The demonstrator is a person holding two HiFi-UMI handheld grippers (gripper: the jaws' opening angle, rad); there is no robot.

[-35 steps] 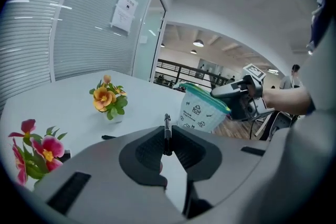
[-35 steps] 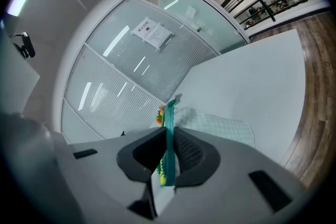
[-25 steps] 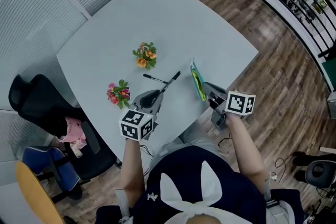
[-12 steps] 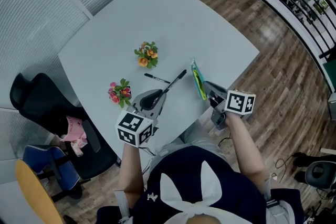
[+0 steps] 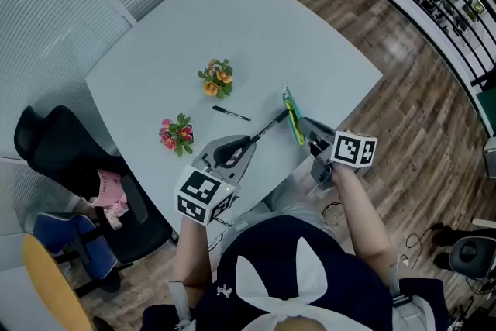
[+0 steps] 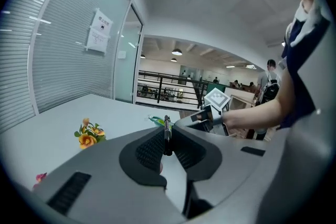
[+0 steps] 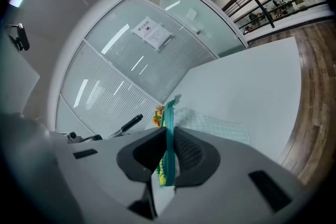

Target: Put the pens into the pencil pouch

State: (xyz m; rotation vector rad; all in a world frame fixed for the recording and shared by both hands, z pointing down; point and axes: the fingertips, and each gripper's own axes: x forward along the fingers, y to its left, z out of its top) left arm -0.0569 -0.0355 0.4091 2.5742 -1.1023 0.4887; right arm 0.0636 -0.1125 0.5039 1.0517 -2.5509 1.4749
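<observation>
Teal-rimmed pouch point(image 5: 292, 117) stood on edge near the table's point(image 5: 232, 27) front edge, right gripper point(image 5: 308, 129) clamped on its rim; contents not discernible. Left gripper point(image 5: 243, 143) was clamped on a black pen point(image 5: 270, 125), tip just beside the pouch. Second pen point(image 5: 231, 113) lay on the table, apart.

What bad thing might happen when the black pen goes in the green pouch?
The left gripper pinches the thin black pen near one end, so it might wobble or slip out.
The right gripper holds the green mesh pouch by its edge only; a poke from the pen might push it away.
</observation>
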